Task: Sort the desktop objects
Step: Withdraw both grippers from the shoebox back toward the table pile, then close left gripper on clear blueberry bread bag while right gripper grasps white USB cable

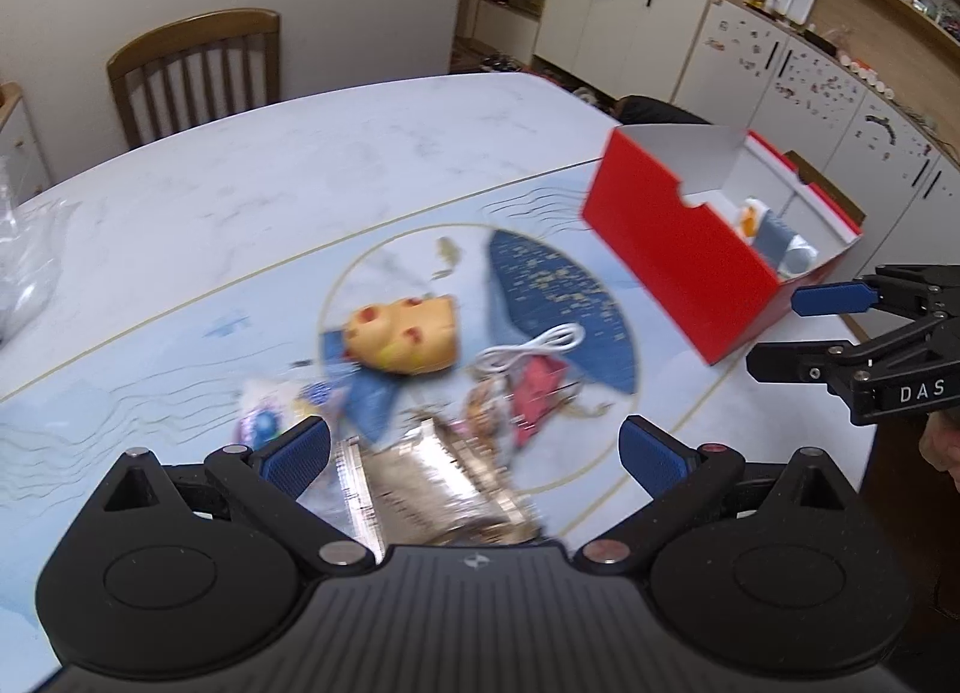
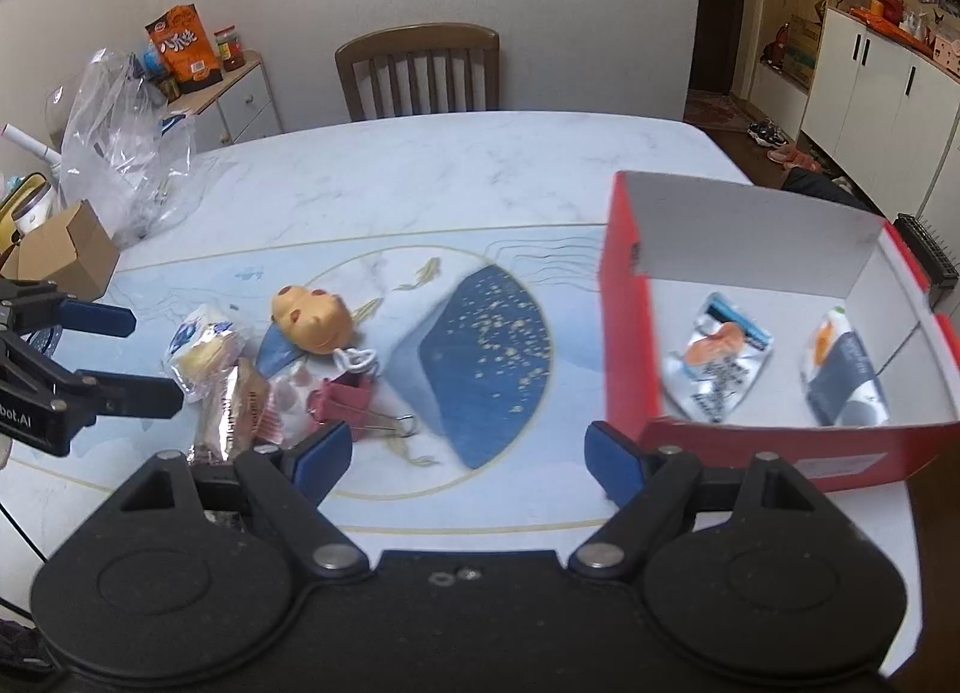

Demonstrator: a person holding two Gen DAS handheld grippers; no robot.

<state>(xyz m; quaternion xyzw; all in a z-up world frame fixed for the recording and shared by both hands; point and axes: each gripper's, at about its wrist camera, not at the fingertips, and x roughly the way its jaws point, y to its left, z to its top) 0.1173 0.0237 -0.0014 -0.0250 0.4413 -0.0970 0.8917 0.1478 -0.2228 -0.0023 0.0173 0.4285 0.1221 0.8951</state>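
A pile of small things lies on the blue printed mat [image 2: 480,357]: a yellow animal toy [image 2: 312,318], a pink binder clip [image 2: 345,399], a white cable [image 1: 531,348] and several snack packets [image 2: 204,351]. My left gripper [image 1: 474,453] hangs open over the pile, above a blurred foil packet [image 1: 432,489] that its pads do not touch. My right gripper [image 2: 468,453] is open and holds nothing, between the pile and the red box [image 2: 624,333]. Two packets [image 2: 717,357] lie inside the box. Each gripper also shows in the other's view: left gripper [image 2: 153,357], right gripper [image 1: 777,331].
A wooden chair [image 2: 417,72] stands at the far side of the marble table [image 2: 420,171]. A clear plastic bag [image 2: 120,147] and a small cardboard box [image 2: 66,249] sit at the far left. White cabinets [image 1: 624,15] line the room on the right.
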